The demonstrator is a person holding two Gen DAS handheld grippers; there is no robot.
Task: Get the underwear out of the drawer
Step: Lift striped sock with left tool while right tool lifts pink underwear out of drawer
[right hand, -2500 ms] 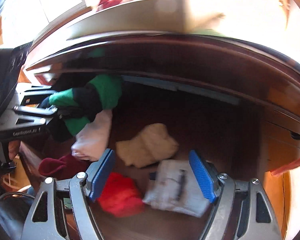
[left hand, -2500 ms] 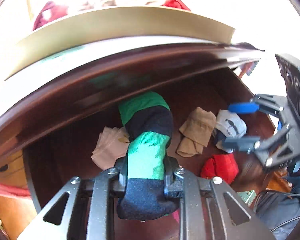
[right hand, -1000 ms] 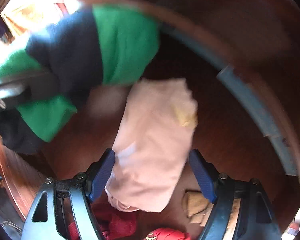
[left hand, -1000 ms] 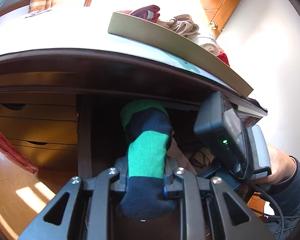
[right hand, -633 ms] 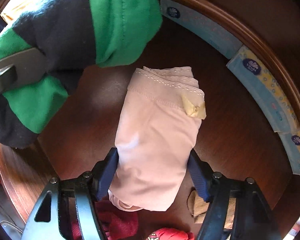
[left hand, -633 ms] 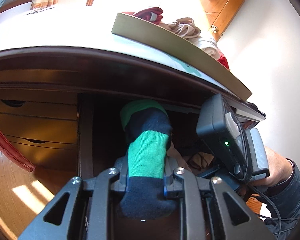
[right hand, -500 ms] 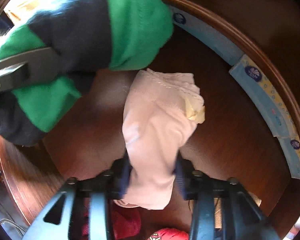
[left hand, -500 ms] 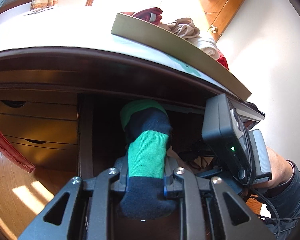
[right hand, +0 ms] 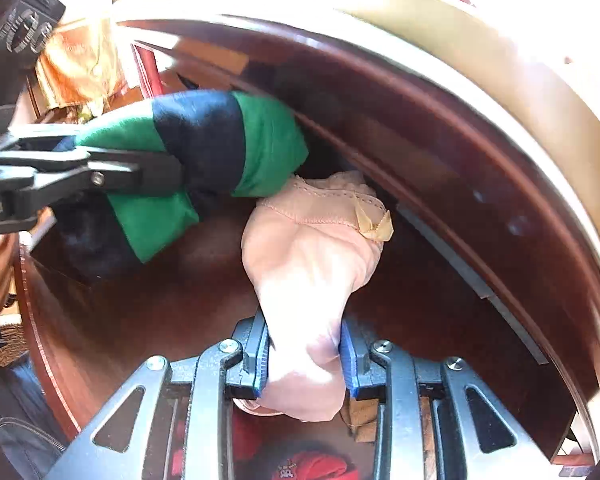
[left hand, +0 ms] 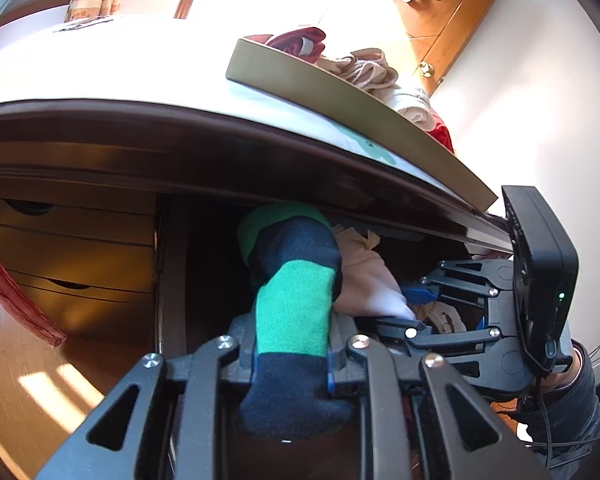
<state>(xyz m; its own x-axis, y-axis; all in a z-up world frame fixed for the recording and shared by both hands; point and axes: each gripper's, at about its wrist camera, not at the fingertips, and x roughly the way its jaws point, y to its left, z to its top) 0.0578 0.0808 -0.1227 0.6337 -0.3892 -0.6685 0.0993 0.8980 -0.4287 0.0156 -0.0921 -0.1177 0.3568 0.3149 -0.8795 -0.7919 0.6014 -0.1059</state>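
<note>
My right gripper (right hand: pixel 304 356) pinches a folded pale pink pair of underwear (right hand: pixel 312 248) with a small yellow bow; its blue pads press into the cloth and the jaws are still closing. The bundle hangs above the dark wooden drawer (right hand: pixel 140 320). My left gripper (left hand: pixel 292 344) is shut on a green and navy striped garment (left hand: pixel 296 280), held at the drawer's mouth just left of the pink one. In the left wrist view the pink underwear (left hand: pixel 364 280) shows behind the striped garment, with the right gripper (left hand: pixel 416 308) on it.
Red garments (right hand: pixel 308 468) and a tan piece (right hand: pixel 360 416) lie in the drawer under my right gripper. A tray (left hand: pixel 340 88) with several clothes sits on the dresser top above. More drawers (left hand: pixel 68 240) are at the left. A person's sleeve (left hand: pixel 572 400) is at the right.
The right gripper's jaws went from wide around the pink underwear to pinched on it, and it has risen with the bundle off the drawer floor. The left gripper kept still.
</note>
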